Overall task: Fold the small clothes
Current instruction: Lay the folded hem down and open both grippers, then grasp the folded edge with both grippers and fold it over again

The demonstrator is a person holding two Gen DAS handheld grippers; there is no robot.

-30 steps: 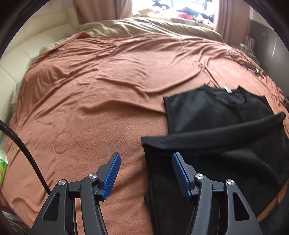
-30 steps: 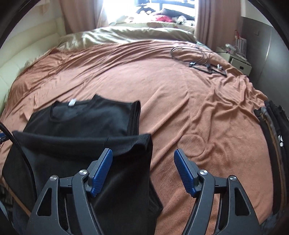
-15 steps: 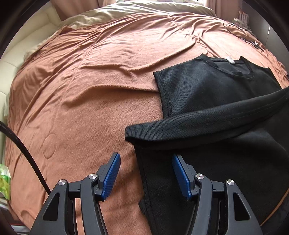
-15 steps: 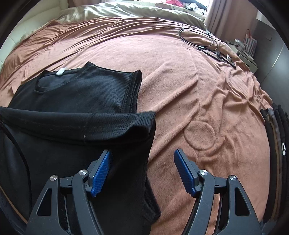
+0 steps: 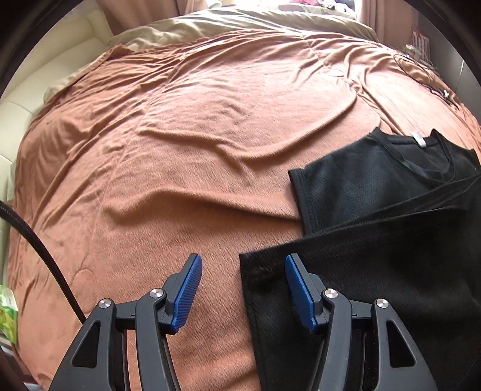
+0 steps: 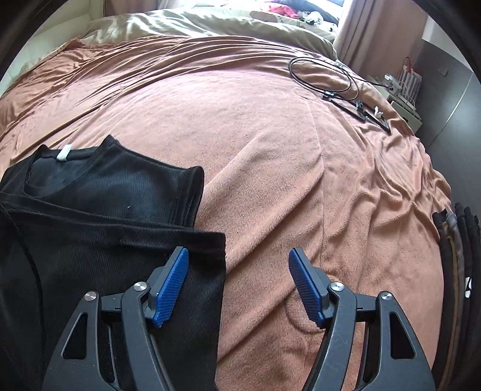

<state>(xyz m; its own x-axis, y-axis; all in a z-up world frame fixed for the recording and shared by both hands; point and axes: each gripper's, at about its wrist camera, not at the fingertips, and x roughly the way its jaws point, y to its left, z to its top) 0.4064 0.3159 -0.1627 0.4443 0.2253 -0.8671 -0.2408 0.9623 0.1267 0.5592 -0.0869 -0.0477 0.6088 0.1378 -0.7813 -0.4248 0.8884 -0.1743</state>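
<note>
Both tongs have travelled across the bed and sunk closer to its cover, and the folded hem of the black top, raised a second ago, now lies flat. Left gripper (image 5: 243,288) has just narrowed a little yet stands spread, nothing pinched: its right blue pad sits over the cloth's corner, its left pad over bare cover. Right gripper (image 6: 239,287) has likewise been closing and is spread too, its left pad over the hem's corner, its right pad over bare cover, gripping nothing. Black top (image 5: 390,240) lies near the bed's near edge, its lower half doubled up across the chest, neckline and white label (image 6: 64,152) pointing toward the far edge. Beneath it the rust-brown blanket (image 5: 195,150) runs wrinkled over the whole bed, with a beige sheet (image 6: 210,22) bunched along the far edge. Black cables (image 6: 336,84) loop near the bed's far right corner. Dark folded clothes (image 6: 457,255) are stacked at the right edge. A black cord (image 5: 36,249) crosses the left side of the left view.
</note>
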